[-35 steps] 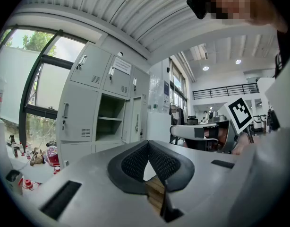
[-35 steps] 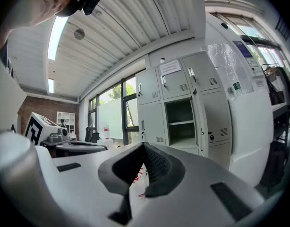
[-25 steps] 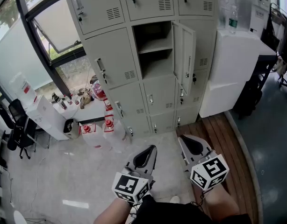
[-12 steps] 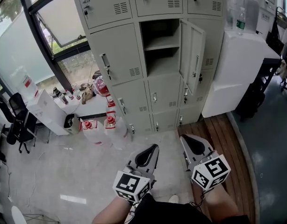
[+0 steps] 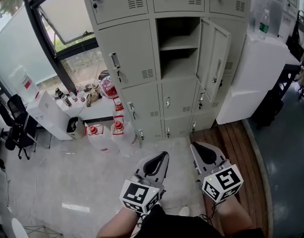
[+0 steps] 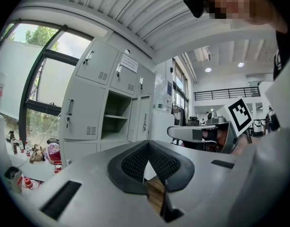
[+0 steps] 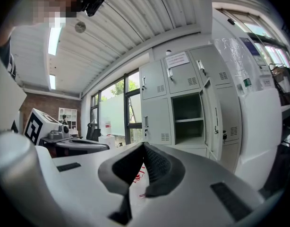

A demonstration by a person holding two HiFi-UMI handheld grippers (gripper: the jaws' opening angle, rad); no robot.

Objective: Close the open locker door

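The grey locker bank point(image 5: 132, 63) stands ahead of me. One middle compartment point(image 5: 179, 43) is open and shows a bare shelf; its door point(image 5: 215, 58) hangs out to the right. Both grippers sit low in the head view, well short of the lockers, pointing at them. My left gripper point(image 5: 159, 158) is shut with nothing in it, its pads meeting at the tip point(image 6: 147, 143). My right gripper point(image 5: 201, 150) is shut and holds nothing too point(image 7: 143, 144). The open compartment point(image 6: 116, 122) and its door point(image 7: 212, 122) show far beyond the jaws in the gripper views.
Red-capped water jugs point(image 5: 115, 130) and bottles sit on the floor left of the lockers, by a low white cabinet point(image 5: 48, 115). A tall white cabinet point(image 5: 256, 68) with a bottle point(image 5: 264, 24) on top flanks the right. Wooden planks point(image 5: 241, 148) run under my right side.
The lockers have grown larger and slid down and right in the head view as I moved toward them. Both grippers stayed shut and kept their pose.
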